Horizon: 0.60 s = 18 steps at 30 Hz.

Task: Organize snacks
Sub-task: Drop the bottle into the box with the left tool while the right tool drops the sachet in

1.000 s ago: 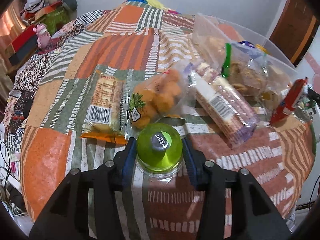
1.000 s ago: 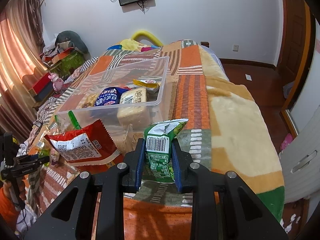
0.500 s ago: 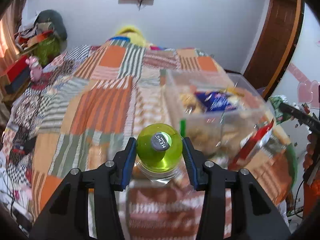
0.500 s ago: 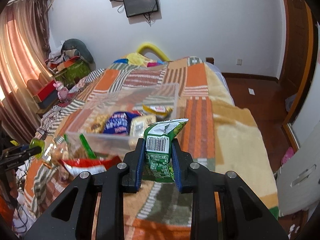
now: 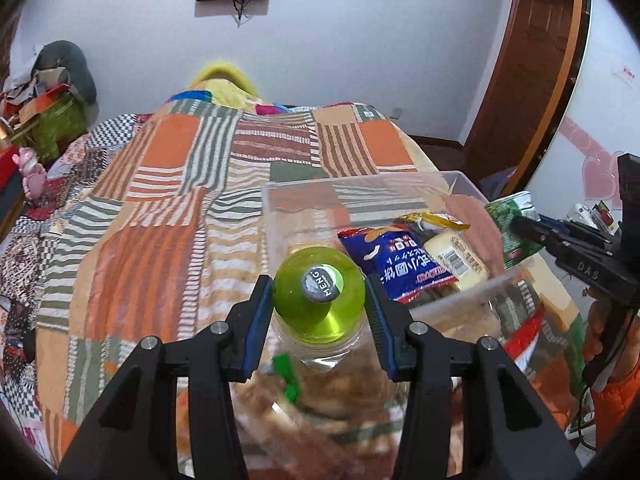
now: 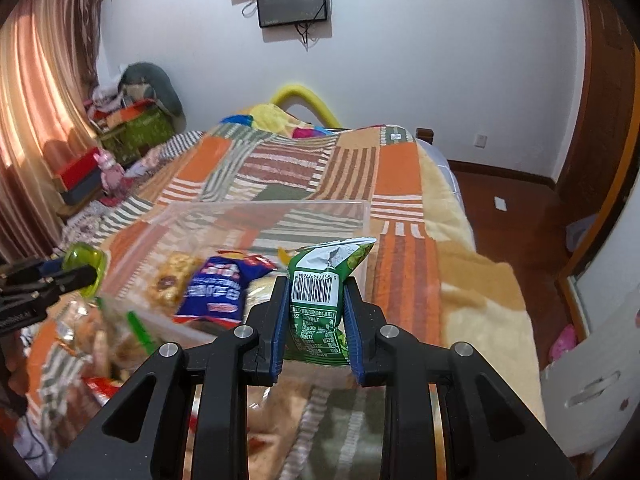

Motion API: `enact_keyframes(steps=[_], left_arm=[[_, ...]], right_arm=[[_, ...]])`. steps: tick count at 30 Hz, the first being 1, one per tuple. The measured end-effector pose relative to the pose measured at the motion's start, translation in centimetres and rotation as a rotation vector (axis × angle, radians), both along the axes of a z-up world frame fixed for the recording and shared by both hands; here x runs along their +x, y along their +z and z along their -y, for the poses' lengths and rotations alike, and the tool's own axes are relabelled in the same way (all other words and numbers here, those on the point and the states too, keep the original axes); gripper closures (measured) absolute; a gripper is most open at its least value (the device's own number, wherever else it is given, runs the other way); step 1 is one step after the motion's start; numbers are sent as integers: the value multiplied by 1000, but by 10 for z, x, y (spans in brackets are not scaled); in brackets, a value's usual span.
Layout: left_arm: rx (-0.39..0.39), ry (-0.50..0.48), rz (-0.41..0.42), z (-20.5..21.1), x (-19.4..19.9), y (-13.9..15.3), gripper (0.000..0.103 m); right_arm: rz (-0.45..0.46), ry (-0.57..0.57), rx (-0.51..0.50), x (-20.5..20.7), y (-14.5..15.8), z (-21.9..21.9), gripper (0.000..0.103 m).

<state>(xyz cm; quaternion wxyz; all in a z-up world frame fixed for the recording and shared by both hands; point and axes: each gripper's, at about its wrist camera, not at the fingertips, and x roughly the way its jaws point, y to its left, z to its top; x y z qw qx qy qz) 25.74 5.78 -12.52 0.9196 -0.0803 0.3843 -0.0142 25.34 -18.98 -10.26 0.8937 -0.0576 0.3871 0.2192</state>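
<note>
Bin [image 5: 460, 178] lies just ahead of both my tools: left tool [image 5: 319, 286] clamps green-capped bottle [image 5: 320, 296] (cap forward), right tool [image 6: 315, 308] pinches green packet [image 6: 320, 300].

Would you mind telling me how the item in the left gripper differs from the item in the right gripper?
The left gripper holds a rigid, rounded jar with a lime-green lid; the right gripper holds a flat, soft green snack packet. The jar is clear-bodied and seen lid-on; the packet is opaque, printed with a barcode, its crimped top upright. Both are green, clamped between fingers, and held near the clear plastic bin.
</note>
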Motion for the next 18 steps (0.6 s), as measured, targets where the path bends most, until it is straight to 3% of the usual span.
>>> enact_keyframes(steps=[15,18], left_arm=[[33,-33,-92,18,39,-31,57],[40,-31,-71,18,34,-25,57]], right_arm=[[-28,34,-51,7,-14,-4,77],[-26,39,-46,2,-9,-4,69]])
